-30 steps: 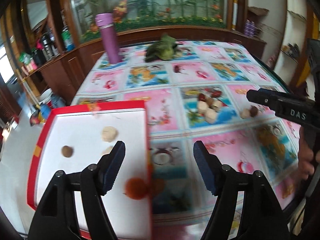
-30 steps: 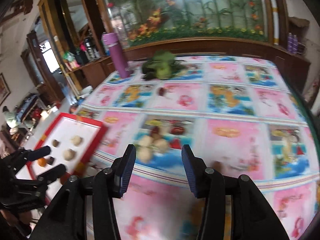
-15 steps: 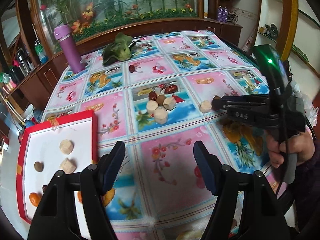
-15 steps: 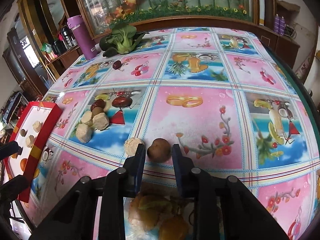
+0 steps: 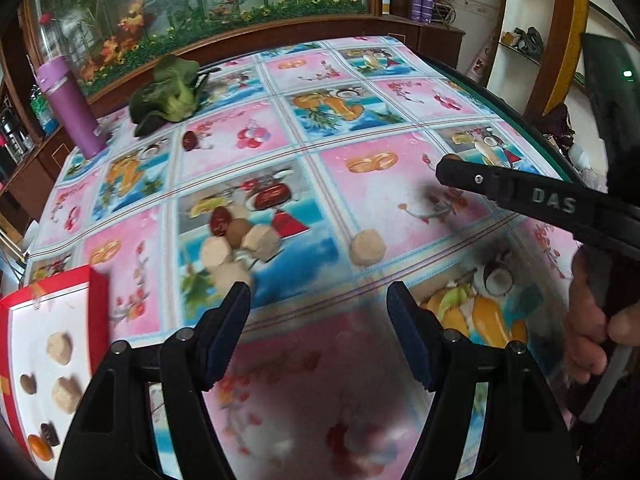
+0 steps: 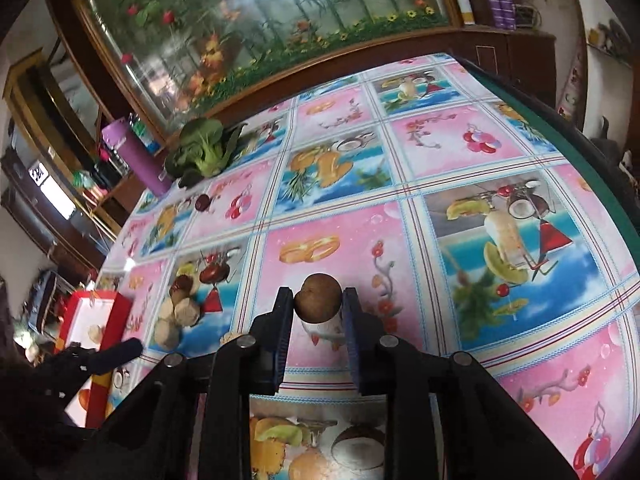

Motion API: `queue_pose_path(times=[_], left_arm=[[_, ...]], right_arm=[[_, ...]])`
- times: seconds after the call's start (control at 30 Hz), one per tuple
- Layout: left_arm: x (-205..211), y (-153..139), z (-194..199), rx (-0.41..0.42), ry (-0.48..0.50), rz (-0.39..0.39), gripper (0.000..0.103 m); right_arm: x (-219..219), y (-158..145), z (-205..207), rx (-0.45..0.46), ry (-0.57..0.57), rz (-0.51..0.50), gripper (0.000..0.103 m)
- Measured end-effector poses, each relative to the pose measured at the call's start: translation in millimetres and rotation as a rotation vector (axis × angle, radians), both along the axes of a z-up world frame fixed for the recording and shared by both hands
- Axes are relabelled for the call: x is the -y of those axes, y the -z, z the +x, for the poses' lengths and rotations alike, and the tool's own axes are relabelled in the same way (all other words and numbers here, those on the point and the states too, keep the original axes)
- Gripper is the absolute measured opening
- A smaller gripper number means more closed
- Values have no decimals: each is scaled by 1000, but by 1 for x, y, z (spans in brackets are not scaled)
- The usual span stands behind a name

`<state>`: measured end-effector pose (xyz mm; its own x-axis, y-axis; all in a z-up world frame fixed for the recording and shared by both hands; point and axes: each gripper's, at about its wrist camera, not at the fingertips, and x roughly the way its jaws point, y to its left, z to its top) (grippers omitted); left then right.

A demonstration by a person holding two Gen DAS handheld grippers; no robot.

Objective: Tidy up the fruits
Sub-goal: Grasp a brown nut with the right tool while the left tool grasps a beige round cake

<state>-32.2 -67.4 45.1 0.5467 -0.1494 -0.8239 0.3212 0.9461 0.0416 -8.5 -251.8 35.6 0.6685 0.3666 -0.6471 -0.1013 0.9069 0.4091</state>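
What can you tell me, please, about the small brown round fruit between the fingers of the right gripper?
The small brown round fruit is dull tan-brown with a matte, faintly speckled skin and a slight dimple on its upper left. It looks whole and unbruised. The right gripper is shut on it, one dark blue pad pressing each side near the fingertips. It appears lifted clear of the pink patterned tablecloth, with a shadow beneath it. Nothing else touches it.

The red tray [image 5: 98, 292] is cut off at the left view's lower-left edge; the foreground tablecloth [image 5: 320, 400] smears, perhaps from motion.
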Motion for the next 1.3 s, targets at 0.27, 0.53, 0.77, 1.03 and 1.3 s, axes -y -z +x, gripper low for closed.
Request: queue_pose_path(times=[0.27, 0.53, 0.77, 1.03, 1.3], left_arm=[[25, 11, 22, -5, 20, 8, 54], [34, 23, 33, -41, 31, -7, 30], [32, 27, 32, -41, 36, -29, 25], [11, 2, 9, 22, -8, -59, 25], [-53, -36, -41, 121, -115, -70, 25]], right_arm=[[1, -3, -1, 1, -2, 23, 24], [2, -6, -2, 11, -6, 42, 24], [1, -6, -2, 19, -9, 42, 24], [-13, -9, -7, 68, -46, -15, 24], [-40, -17, -23, 162, -130, -79, 24]])
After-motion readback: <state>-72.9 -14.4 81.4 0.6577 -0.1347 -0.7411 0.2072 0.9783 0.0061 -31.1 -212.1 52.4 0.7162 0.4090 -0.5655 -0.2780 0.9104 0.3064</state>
